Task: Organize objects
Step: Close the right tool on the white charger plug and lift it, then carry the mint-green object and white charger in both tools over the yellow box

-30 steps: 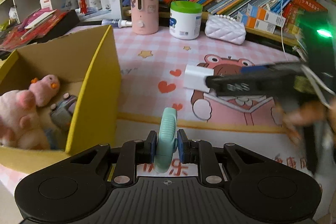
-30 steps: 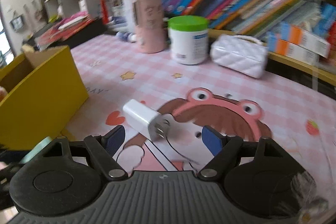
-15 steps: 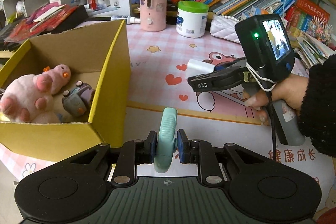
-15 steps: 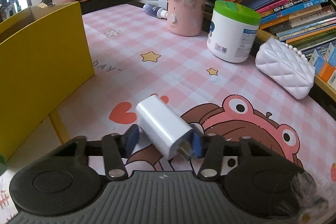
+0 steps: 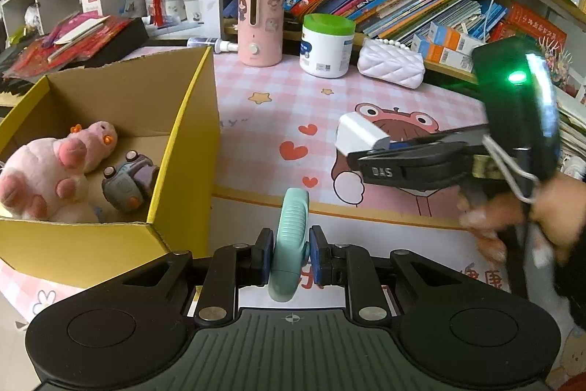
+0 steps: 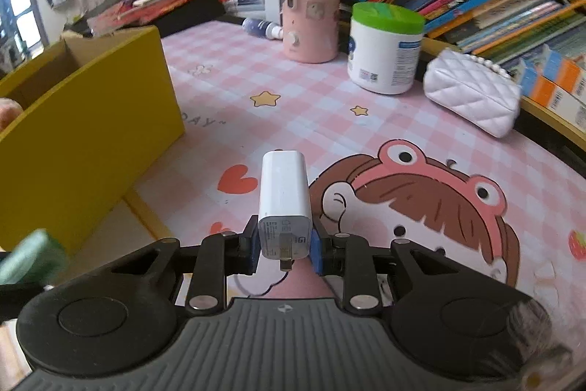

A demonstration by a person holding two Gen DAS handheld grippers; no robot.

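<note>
- My left gripper [image 5: 291, 257] pinched a mint-green ring [image 5: 290, 237] beside the yellow box [image 5: 183, 134].
- My right gripper [image 6: 282, 250] clamped the white charger [image 6: 284, 204], raised above the pink mat [image 6: 311, 105].
- A plush pig [image 5: 55, 171] and toy car [image 5: 128, 182] lay inside the box.

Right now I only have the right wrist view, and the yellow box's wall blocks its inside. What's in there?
Observer: A pink plush toy and a small grey toy car lie in the yellow box.
Operator: I can see the right gripper clamping the white charger. What's the blurry green thing at my left edge?
Observer: It's a teal ridged object, held edge-on between the fingers of the left gripper.
Operator: Is it over the box?
Observer: No, it is to the right of the box's near corner, outside the box.
</note>
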